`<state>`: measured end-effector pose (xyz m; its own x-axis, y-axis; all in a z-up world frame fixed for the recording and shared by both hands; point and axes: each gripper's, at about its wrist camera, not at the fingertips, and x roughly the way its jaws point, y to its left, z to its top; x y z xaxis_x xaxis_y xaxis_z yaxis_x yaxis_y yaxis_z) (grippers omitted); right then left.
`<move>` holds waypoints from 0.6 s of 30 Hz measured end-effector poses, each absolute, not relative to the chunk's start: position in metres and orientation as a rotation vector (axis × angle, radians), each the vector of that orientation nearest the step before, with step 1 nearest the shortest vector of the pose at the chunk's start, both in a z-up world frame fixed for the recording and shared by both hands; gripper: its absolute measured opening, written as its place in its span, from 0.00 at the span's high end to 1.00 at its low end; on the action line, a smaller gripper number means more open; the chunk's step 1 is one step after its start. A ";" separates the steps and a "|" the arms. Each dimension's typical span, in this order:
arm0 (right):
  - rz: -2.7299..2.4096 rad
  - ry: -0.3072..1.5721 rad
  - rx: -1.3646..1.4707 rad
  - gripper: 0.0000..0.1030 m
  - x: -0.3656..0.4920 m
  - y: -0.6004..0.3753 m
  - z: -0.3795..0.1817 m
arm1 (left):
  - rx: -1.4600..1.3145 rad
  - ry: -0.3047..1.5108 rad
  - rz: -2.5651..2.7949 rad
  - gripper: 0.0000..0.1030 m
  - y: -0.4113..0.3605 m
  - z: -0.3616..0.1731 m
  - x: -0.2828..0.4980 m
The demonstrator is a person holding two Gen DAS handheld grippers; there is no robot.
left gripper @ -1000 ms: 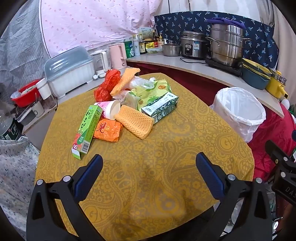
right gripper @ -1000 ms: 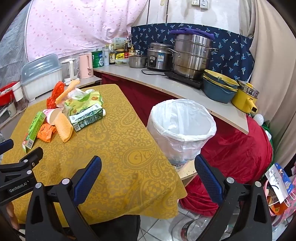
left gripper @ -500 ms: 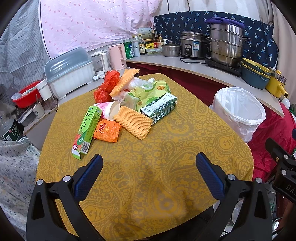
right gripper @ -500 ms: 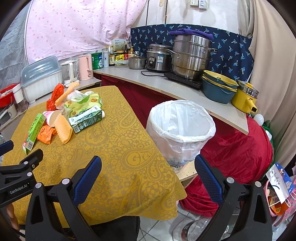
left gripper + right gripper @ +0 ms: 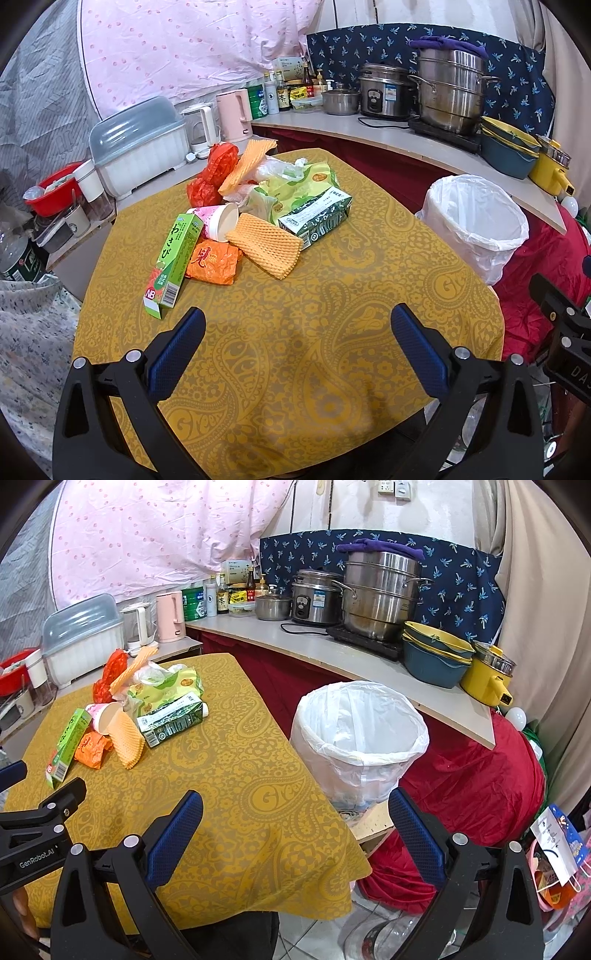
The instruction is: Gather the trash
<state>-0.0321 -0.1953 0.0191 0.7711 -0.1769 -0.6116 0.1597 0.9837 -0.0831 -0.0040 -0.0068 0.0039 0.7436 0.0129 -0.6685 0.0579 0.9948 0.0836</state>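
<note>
A pile of trash lies on the far part of the yellow-clothed table (image 5: 332, 314): a green wasabi box (image 5: 173, 258), an orange wrapper (image 5: 212, 262), an orange foam net (image 5: 266, 245), a pink paper cup (image 5: 218, 221), a dark green carton (image 5: 317, 218), a light green bag (image 5: 295, 184) and a red bag (image 5: 210, 177). A white-lined bin (image 5: 476, 225) stands right of the table, also in the right wrist view (image 5: 358, 738). My left gripper (image 5: 295, 332) is open and empty above the near table. My right gripper (image 5: 295, 816) is open and empty over the table's right edge.
A counter (image 5: 369, 657) behind holds steel pots (image 5: 380, 594), a rice cooker (image 5: 317, 598), bowls (image 5: 436, 657) and a yellow pot (image 5: 487, 679). A pink kettle (image 5: 236, 114) and a dish box (image 5: 140, 147) stand left. A red covered shape (image 5: 480, 775) sits beside the bin.
Both grippers have drifted slightly toward the table; the pile and bin appear a little nearer. Both stay open and empty.
</note>
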 end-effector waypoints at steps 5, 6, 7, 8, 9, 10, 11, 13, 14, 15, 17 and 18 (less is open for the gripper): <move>-0.182 0.664 -0.027 0.07 -0.032 -0.196 0.020 | 0.103 0.731 -0.024 0.07 -0.007 0.004 -0.004; -0.183 0.664 -0.027 0.07 -0.032 -0.196 0.020 | 0.101 0.731 -0.024 0.07 -0.007 0.004 -0.004; -0.184 0.664 -0.027 0.07 -0.032 -0.196 0.020 | 0.101 0.730 -0.025 0.07 -0.007 0.005 -0.004; -0.185 0.664 -0.027 0.07 -0.032 -0.196 0.020 | 0.101 0.729 -0.025 0.07 -0.008 0.006 -0.005; -0.186 0.663 -0.027 0.07 -0.032 -0.196 0.021 | 0.101 0.727 -0.025 0.07 -0.009 0.009 -0.005; -0.186 0.662 -0.028 0.07 -0.032 -0.195 0.021 | 0.102 0.727 -0.024 0.07 -0.009 0.010 -0.005; -0.187 0.661 -0.028 0.07 -0.032 -0.196 0.022 | 0.101 0.726 -0.025 0.07 -0.010 0.011 -0.005; -0.188 0.659 -0.029 0.07 -0.031 -0.196 0.024 | 0.102 0.726 -0.024 0.07 -0.010 0.011 -0.005; -0.188 0.658 -0.028 0.07 -0.031 -0.196 0.024 | 0.101 0.727 -0.024 0.07 -0.009 0.010 -0.005; -0.189 0.658 -0.027 0.07 -0.031 -0.196 0.024 | 0.101 0.727 -0.025 0.07 -0.010 0.011 -0.005; -0.189 0.658 -0.029 0.07 -0.031 -0.197 0.025 | 0.102 0.726 -0.025 0.07 -0.010 0.010 -0.005; -0.188 0.658 -0.028 0.07 -0.031 -0.197 0.024 | 0.104 0.725 -0.025 0.07 -0.010 0.011 -0.005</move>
